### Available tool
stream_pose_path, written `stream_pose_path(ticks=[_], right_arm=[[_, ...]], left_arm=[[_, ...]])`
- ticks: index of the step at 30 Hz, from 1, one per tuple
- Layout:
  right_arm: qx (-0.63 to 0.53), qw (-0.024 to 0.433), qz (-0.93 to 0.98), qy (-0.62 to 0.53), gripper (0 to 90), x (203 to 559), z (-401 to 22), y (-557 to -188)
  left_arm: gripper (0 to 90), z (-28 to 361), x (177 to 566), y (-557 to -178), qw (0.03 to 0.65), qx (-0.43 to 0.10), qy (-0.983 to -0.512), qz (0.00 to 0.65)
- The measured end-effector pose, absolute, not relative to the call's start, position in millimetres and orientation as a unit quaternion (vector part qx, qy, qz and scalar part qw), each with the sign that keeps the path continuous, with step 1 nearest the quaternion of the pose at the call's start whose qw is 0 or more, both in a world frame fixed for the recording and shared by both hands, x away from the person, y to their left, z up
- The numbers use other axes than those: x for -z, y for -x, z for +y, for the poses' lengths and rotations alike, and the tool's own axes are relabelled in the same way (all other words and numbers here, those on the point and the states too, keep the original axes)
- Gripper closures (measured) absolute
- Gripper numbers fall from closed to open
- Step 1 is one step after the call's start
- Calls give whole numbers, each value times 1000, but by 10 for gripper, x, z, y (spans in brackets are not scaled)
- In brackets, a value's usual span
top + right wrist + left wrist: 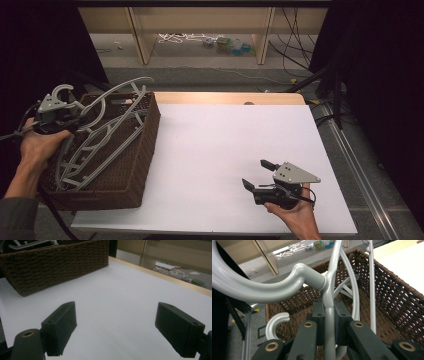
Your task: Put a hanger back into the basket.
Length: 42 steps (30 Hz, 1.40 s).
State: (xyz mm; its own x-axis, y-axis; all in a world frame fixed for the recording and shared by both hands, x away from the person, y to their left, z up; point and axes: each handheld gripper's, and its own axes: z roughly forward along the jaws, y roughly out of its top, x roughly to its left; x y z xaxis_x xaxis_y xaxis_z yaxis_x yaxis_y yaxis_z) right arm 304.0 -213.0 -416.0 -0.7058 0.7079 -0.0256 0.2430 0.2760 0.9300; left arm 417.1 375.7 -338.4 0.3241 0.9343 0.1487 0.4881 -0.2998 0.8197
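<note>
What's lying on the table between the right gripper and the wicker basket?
Nothing: the high view shows bare white table between the right gripper and the wicker basket.

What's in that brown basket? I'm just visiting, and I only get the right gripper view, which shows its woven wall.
Observer: Grey plastic hangers lie in the basket, several poking above its rim.
Operator: Is anything touching them?
Observer: Yes. The left tool is shut on the neck of one hanger, just below its hook.
Operator: Where's my own tool on the table?
Observer: The right tool is held by a hand near the front right of the white table.
</note>
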Motion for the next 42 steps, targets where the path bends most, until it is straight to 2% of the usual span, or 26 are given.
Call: stream_pose_path(ticks=[19, 42], right_arm=[[-513, 221, 769, -311, 183, 4166, -2131, -3044], [-512, 222, 770, -310, 181, 4174, -2137, -3048]], left_arm=[[819, 3913, 3685, -4094, 306, -303, -758, 490], [816, 3777, 4003, -4260, 258, -276, -781, 497]])
